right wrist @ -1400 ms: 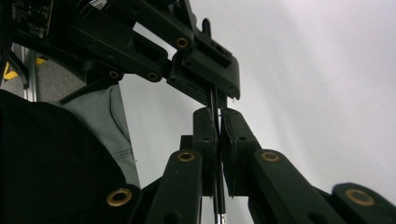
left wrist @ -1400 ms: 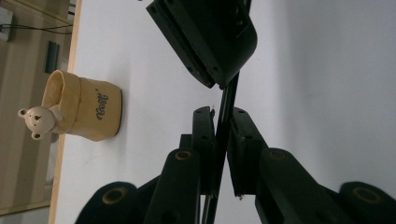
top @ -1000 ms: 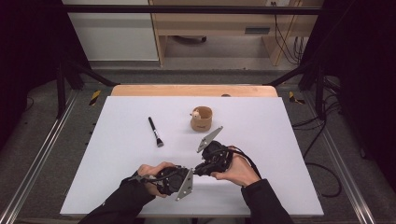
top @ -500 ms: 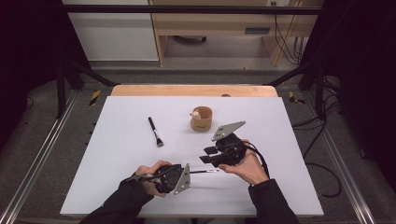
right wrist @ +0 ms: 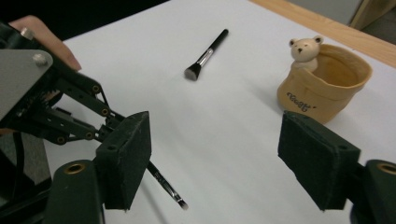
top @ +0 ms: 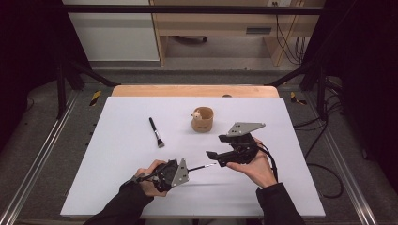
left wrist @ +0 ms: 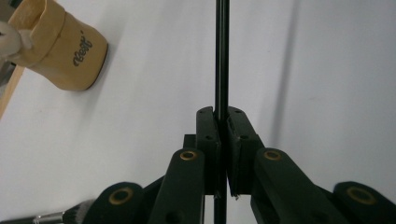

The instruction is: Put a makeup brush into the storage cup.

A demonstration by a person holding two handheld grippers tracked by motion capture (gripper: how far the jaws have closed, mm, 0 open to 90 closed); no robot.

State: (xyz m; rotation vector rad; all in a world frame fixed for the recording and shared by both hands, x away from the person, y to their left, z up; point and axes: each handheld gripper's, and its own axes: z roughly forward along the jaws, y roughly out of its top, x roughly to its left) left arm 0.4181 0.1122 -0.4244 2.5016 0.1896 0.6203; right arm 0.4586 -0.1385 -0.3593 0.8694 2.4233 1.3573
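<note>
My left gripper lies near the table's front edge, shut on a thin black brush whose shaft points right. In the left gripper view the shaft runs straight up from between the closed left gripper. To the right, my right gripper faces it, and its jaws have just been opening. In the right gripper view the right gripper stands wide with nothing pressed between the pads; the thin brush tip lies low beside the left pad.
A tan cup with a small bear figure stands behind the grippers at mid table. A thicker black makeup brush lies left of the tan cup. The white table top ends in a wooden strip at the back.
My right gripper has opened, let go of the thin brush and drawn back to the right. The left gripper stays put, still clamped on the brush.
</note>
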